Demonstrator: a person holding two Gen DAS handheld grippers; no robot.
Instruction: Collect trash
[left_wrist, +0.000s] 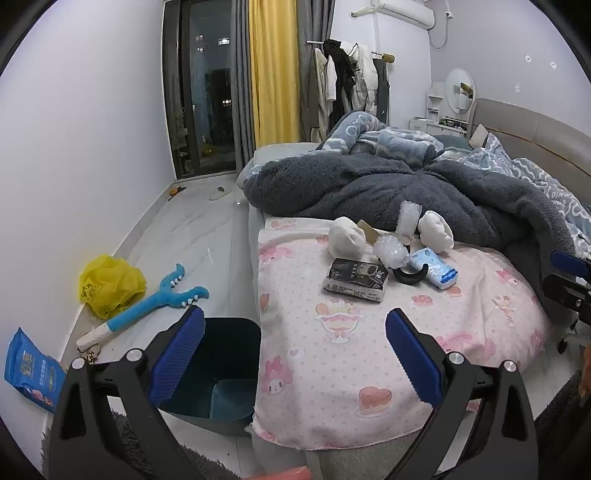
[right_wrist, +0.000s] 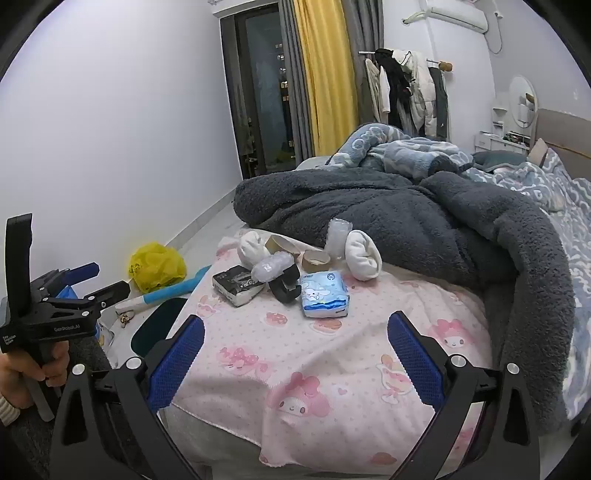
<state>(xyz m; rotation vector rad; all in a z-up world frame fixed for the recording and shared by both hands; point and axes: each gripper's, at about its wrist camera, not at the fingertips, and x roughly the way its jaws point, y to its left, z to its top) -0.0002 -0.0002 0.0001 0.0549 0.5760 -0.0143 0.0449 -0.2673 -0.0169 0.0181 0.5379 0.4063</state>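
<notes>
— On the bed, what do you count?
— On the pink cartoon-print blanket (right_wrist: 295, 354) lies one cluster of trash: one black-and-white packet (right_wrist: 238, 286), one blue tissue pack (right_wrist: 324, 297), two white cloth bundles (right_wrist: 364, 254), one wad of bubble wrap (right_wrist: 267, 267) plus one clear upright piece (right_wrist: 338, 236), one black curved band (right_wrist: 284, 286), and two cardboard tape cores (right_wrist: 316, 260). All sit close together, several touching.
— And the bin?
— One dark teal bin (left_wrist: 221, 369) on the floor, just beside the bed's left edge.
— On the floor?
— One yellow plastic bag (left_wrist: 109, 282), one blue toy grabber (left_wrist: 155, 299) beside it, one blue snack packet (left_wrist: 31, 371) by the wall.
— The claws?
— Two. The left claw (left_wrist: 295, 354) is spread wide, grasping nothing, over the bin and the blanket edge. The right claw (right_wrist: 295, 354) is likewise released, above the blanket, short of the trash.
</notes>
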